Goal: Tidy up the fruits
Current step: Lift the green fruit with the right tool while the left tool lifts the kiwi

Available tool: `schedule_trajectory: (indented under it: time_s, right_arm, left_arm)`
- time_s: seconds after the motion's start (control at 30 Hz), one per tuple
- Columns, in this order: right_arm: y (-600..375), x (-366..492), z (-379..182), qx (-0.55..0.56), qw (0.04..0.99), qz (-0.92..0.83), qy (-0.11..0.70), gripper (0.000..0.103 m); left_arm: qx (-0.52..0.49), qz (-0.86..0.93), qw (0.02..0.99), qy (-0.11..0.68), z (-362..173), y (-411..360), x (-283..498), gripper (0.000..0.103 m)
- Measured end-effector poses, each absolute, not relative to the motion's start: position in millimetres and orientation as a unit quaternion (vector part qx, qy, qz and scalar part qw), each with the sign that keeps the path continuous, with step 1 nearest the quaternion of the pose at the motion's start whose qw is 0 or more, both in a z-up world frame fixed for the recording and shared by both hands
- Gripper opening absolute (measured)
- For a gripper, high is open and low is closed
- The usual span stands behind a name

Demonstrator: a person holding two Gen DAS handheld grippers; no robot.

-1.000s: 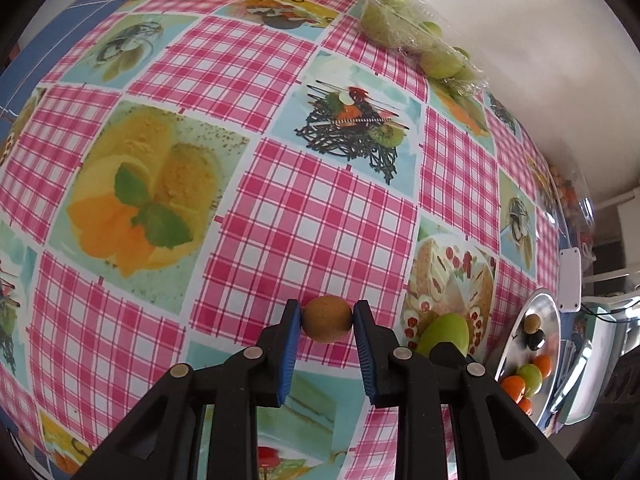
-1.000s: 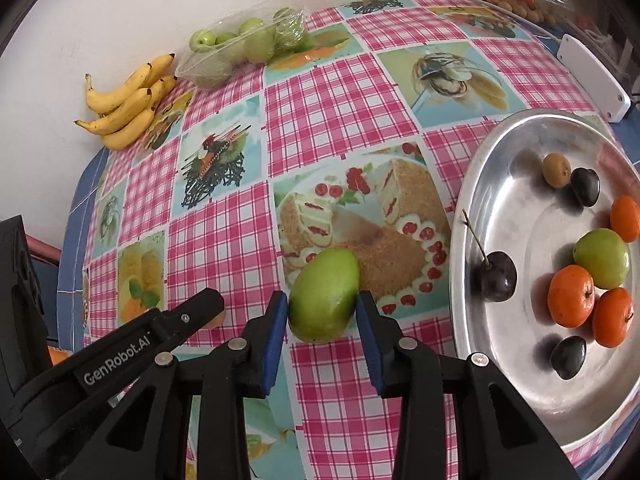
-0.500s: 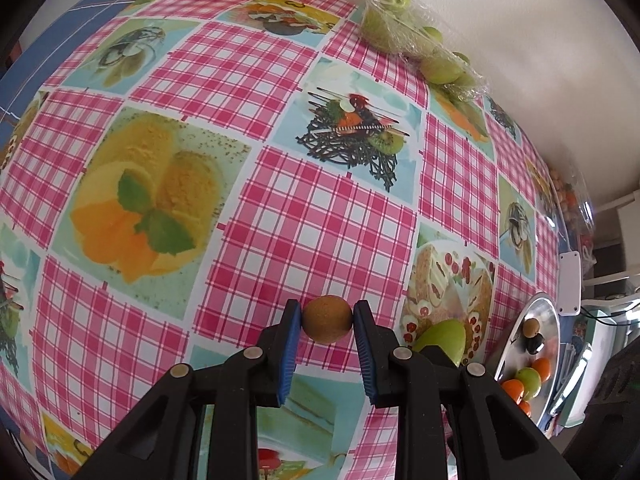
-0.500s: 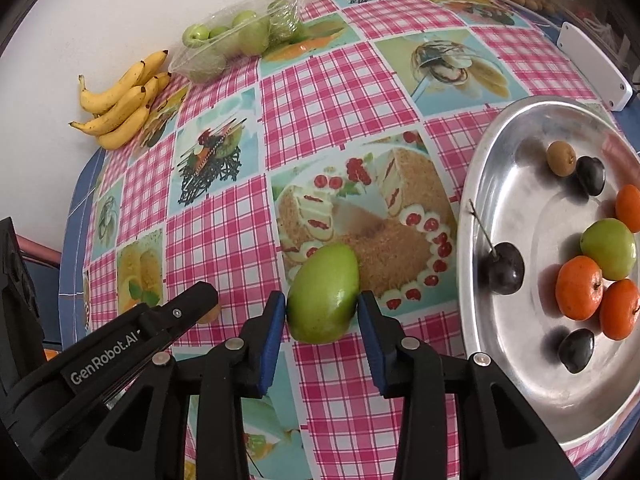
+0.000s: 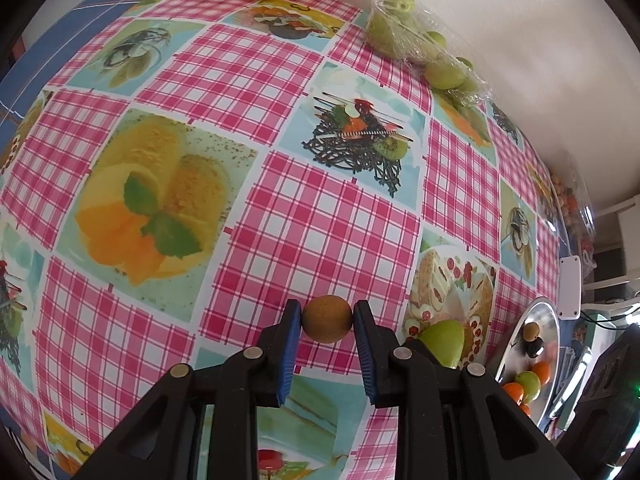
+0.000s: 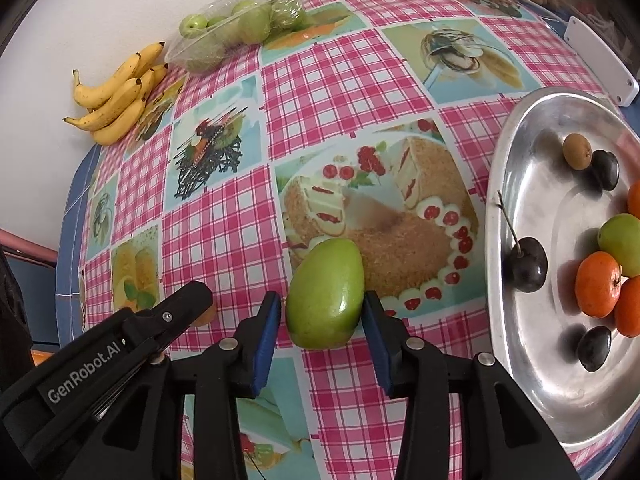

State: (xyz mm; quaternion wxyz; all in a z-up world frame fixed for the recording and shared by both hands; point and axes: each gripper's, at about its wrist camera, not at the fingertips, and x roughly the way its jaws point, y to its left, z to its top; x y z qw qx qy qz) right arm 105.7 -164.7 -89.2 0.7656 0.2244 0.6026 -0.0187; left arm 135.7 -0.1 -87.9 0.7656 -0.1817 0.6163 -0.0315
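Clamped left gripper [image 5: 327, 313] tight on small brown fruit [image 5: 327, 319], both blue pads pressed on its sides. Couldn't tell if lifted or resting on the table [image 5: 304, 216].

Had right gripper [image 6: 322, 301] w/ jaws just been opening, green mango [image 6: 326, 294] btwn them. Saw a thin gap at one pad, other pad right up against the skin. No squeeze left, so not held. Mango down on the table, on the cake picture, pointy end away from the tool. Sat just beside the silver tray [image 6: 493, 200], not in it.

Farther out: oranges [image 6: 598, 284], a dark cherry [image 6: 528, 264], one more brown fruit [image 6: 577, 151] in the tray already. Bananas [image 6: 116, 100] and bag of green fruits [image 6: 240, 28] way back by the wall.

Things that could go wrong, prob.:
- Mango could roll or tip when jaws pull back, b/c of round belly and one pad so close. A nudge toward the tray rim could knock it.
- Brown fruit could pop out, b/c small, round, held only at two spots. A fast swing or a loose squeeze would do it.
- Both tools v. close together. Moving one sideways could bump the other and shake the brown fruit free.
- Dropping into the tray from high could make fruit bounce or hit the cherry.
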Motion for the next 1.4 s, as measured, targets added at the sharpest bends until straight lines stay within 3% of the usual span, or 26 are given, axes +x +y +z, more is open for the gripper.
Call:
schedule_trajectory:
  time_s: [0.83, 1.4]
  right_arm:
    - [-176, 98, -83, 0.252, 0.768, -0.012, 0.589, 0.039]
    - [-186, 86, -45, 0.256, 0.794, -0.004, 0.551, 0.039]
  left_arm:
    - [-0.173, -0.012, 0.776, 0.607, -80, 3, 133, 0.029]
    - [-0.181, 0.002, 0.805, 0.565, -47, 12, 128, 0.029]
